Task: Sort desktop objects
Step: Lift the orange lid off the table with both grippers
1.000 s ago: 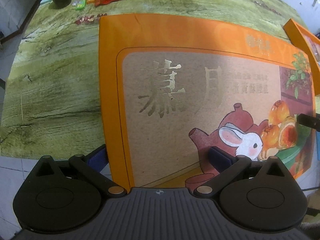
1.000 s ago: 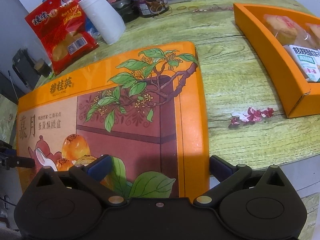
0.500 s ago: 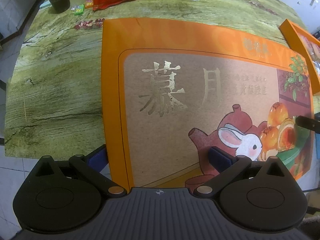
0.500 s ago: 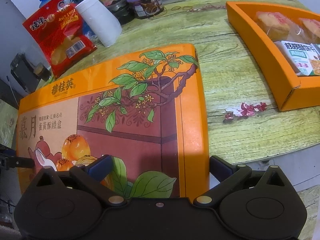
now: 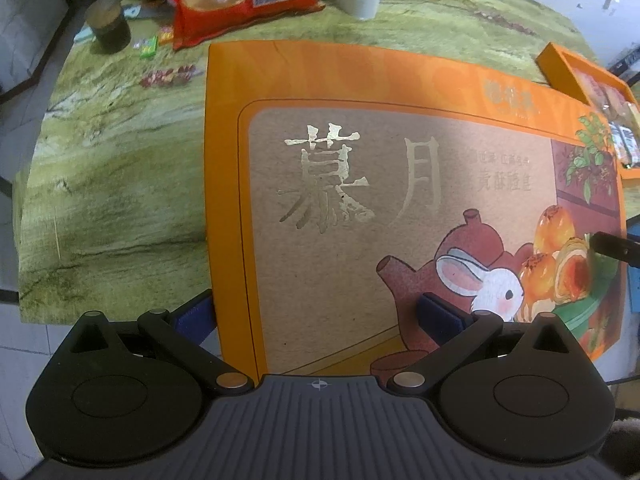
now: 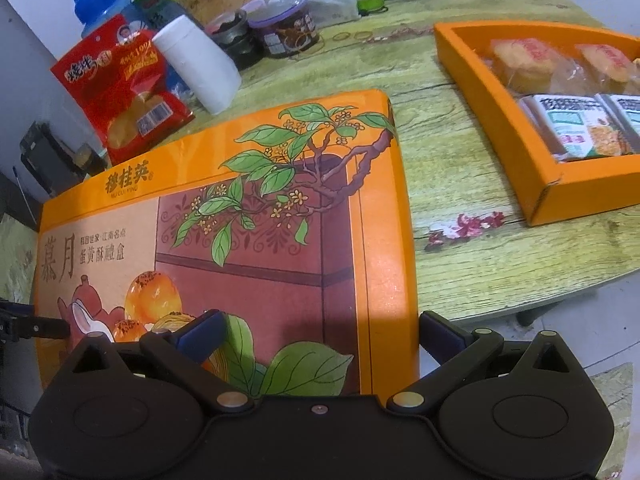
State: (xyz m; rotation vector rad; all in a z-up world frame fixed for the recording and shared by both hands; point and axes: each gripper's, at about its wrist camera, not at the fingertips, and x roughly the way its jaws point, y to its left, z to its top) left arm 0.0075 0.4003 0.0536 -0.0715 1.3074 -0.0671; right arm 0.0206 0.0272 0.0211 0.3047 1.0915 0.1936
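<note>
A large orange box lid (image 5: pixel 360 160) with a rabbit and teapot picture fills both views and hangs just over the green wood-print table (image 5: pixel 112 152). My left gripper (image 5: pixel 316 312) grips its near left corner, one finger on the top face and the other past the side edge. The right gripper (image 6: pixel 320 332) holds the near right corner of the lid (image 6: pixel 240 220) the same way. Each gripper's tip shows at the far edge of the other's view. To the right, the open orange tray (image 6: pixel 492 92) holds wrapped pastries (image 6: pixel 524 60) and snack packets (image 6: pixel 576 124).
At the back stand a red snack bag (image 6: pixel 120 100), a white cup (image 6: pixel 200 64), a blue-capped bottle (image 6: pixel 100 4), and dark jars (image 6: pixel 284 28). A dark cup (image 5: pixel 108 24) and small sweets sit far left. The table's near edge (image 6: pixel 520 300) drops to a tiled floor.
The lid has stayed fixed in both grippers while the table, bag and tray have slid lower and nearer in view. Both grippers have carried the lid further over the table.
</note>
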